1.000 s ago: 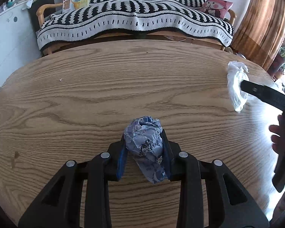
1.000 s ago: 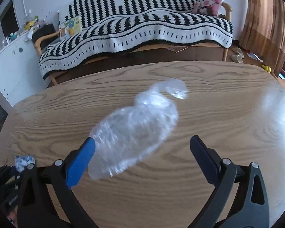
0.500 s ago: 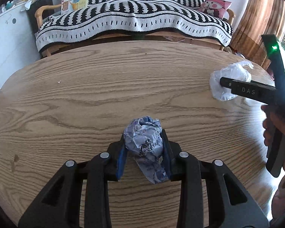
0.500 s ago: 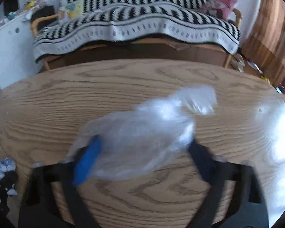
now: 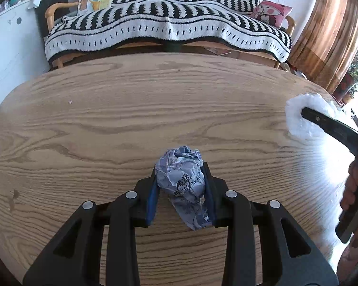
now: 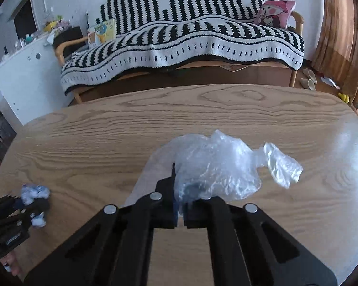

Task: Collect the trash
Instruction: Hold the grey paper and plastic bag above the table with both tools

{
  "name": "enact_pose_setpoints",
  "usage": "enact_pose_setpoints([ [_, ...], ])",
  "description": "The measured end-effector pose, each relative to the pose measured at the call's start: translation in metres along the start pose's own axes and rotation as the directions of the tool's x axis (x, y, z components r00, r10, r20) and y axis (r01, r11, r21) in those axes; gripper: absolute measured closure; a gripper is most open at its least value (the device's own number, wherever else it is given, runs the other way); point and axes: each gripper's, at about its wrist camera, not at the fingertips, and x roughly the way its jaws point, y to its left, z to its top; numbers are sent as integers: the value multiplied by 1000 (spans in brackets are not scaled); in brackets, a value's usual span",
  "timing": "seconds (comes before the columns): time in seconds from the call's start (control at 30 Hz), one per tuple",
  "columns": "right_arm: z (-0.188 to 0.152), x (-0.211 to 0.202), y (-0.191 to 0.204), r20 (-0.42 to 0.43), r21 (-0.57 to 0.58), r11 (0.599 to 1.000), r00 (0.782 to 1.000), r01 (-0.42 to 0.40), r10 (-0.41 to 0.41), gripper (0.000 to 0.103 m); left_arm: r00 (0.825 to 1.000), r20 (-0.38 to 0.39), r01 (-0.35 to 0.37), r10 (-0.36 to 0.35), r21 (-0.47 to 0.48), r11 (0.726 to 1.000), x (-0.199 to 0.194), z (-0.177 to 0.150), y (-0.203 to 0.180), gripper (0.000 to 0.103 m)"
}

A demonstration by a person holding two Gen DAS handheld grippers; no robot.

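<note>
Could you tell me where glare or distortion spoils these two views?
Left wrist view: sunlight washes out the table edge at right, bleaching the plastic bag; fisheye bows the tabletop. Right wrist view: a glare patch at right, the bag itself sharp.

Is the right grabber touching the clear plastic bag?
Touching. In the right wrist view the right gripper has its jaws closed on the crumpled clear plastic bag, with plastic pinched between the fingers and bunched over their tips.

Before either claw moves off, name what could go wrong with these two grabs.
The right claw pinches only one edge of the clear plastic bag; most of it billows free, so it could slip out. The crumpled paper wad hangs below the left claw pads and might work loose over the wooden table.
</note>
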Motion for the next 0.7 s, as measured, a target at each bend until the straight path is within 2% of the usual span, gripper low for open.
enact_pose_setpoints([
  [0.27, -40, -56, -2, 31, -27, 1000, 1000, -3, 3, 100, 1000, 9, 19, -19, 8, 1000, -1, 0, -10, 71],
  [0.47, -44, -50, -5, 14, -5, 1000, 1000, -22, 22, 100, 999, 38, -17, 16, 35, 999, -6, -1, -17, 71],
  [0.7, -42, -44, -4, 8, -5, 998, 998, -60, 60, 100, 999, 34, 2, -3, 32, 999, -7, -2, -18, 71],
])
